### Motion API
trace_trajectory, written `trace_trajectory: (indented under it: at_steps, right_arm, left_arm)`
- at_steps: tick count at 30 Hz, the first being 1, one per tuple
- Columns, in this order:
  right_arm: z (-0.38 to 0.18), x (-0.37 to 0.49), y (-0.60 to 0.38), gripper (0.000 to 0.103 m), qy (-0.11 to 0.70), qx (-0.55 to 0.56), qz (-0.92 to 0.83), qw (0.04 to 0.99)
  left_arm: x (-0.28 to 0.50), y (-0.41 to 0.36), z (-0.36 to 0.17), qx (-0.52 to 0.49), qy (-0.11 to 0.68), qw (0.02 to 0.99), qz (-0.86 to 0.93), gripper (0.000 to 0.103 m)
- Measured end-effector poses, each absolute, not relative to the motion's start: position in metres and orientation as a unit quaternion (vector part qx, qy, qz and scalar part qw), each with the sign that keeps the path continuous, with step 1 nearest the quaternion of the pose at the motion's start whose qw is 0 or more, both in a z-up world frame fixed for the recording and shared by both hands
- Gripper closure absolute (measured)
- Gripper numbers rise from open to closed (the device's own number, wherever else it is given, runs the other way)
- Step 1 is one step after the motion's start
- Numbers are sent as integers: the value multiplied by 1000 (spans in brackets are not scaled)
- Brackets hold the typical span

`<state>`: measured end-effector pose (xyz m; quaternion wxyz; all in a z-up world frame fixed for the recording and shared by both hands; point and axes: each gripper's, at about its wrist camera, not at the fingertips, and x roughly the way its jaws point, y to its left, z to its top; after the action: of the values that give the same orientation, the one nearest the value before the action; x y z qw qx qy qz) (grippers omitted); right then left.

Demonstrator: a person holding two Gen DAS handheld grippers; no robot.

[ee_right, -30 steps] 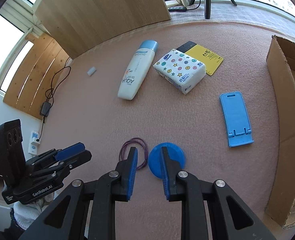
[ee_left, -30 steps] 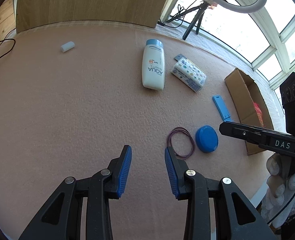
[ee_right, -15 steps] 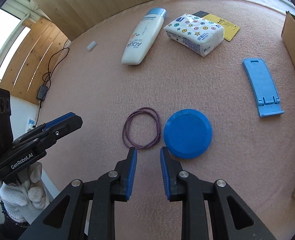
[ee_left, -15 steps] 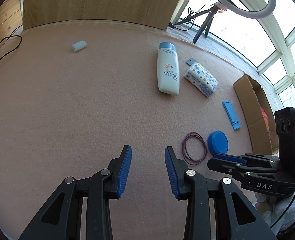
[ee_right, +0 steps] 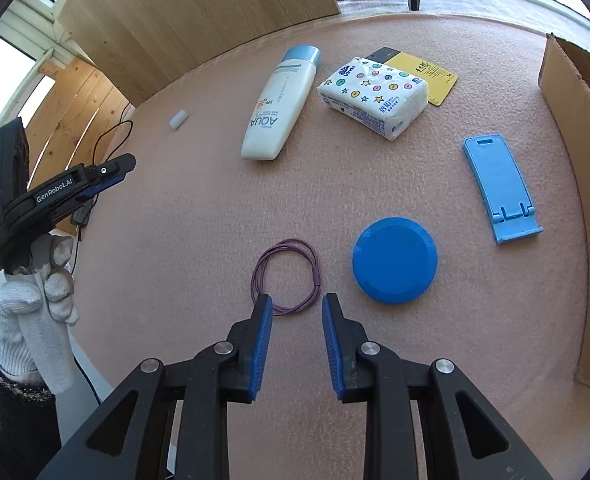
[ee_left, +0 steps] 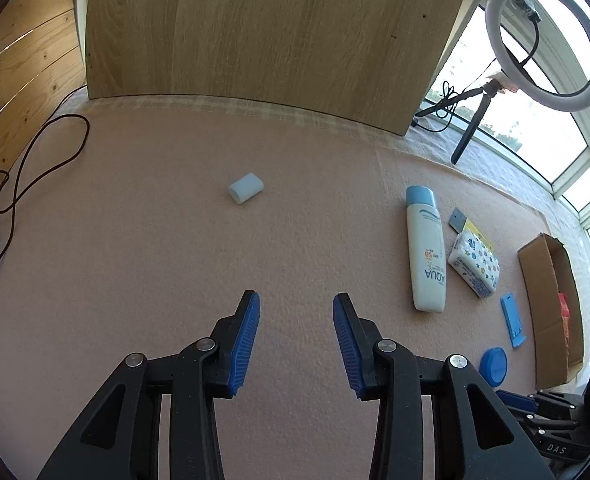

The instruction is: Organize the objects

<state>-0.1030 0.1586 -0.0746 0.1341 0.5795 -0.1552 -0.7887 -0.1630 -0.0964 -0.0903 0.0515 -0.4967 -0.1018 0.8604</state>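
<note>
The mat (ee_right: pixel 199 184) is a soft salmon pink, and on it the round lid (ee_right: pixel 395 261) is a deep blue, with a thin purple hair tie (ee_right: pixel 287 277) just left of the lid and a lighter sky-blue phone stand (ee_right: pixel 499 186) to the lid's right. Beyond the lid lie a white bottle (ee_right: pixel 281 104) with a pale blue cap (blue "AQUA" lettering) and a white tissue pack (ee_right: pixel 375 96) dotted with coloured stars and circles, over a yellow-and-black card (ee_right: pixel 435 74). Both grippers' pads (ee_right: pixel 262 344) are blue on black, and the box (ee_right: pixel 575 120) right of the lid is plain brown cardboard.
</note>
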Motion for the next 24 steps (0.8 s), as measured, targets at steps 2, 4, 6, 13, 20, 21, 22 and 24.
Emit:
trace_trajectory:
  at_steps: [2,4,6,13,20,21,22,24]
  right_arm:
    - [-68,-99,154,79,-154,575,-793,134]
    - [-61,-95,148,78,-153,571,-796,132]
    - [-57,-92,142,78,-152,568,-799,130]
    - [-53,-88,129,78,-148,566,-802,118]
    - [-63,-89,125,78,-155,573,-798,106]
    - [-64,-89,126,78,-157,573,-798,104]
    - [-64,-90,127,78,-158,574,-797,103]
    - [-65,-91,128,78,-158,574,-797,99]
  left_arm:
    - [-178,-104,-92,-495,-99,44,862,62]
    - [-194,-108,-96,-494,-90,38,864,62]
    - [-210,-112,-102,-496,-80,32,864,62]
    - [-252,-120,-120,-502,-60,35,862,62]
    - [-287,-109,-135,-512,-16,59,857,62]
    - [-291,-108,-137,-514,-12,61,855,62]
    - [-292,-107,-140,-517,-7,61,853,62]
    - [-297,-106,-147,-524,0,63,849,62]
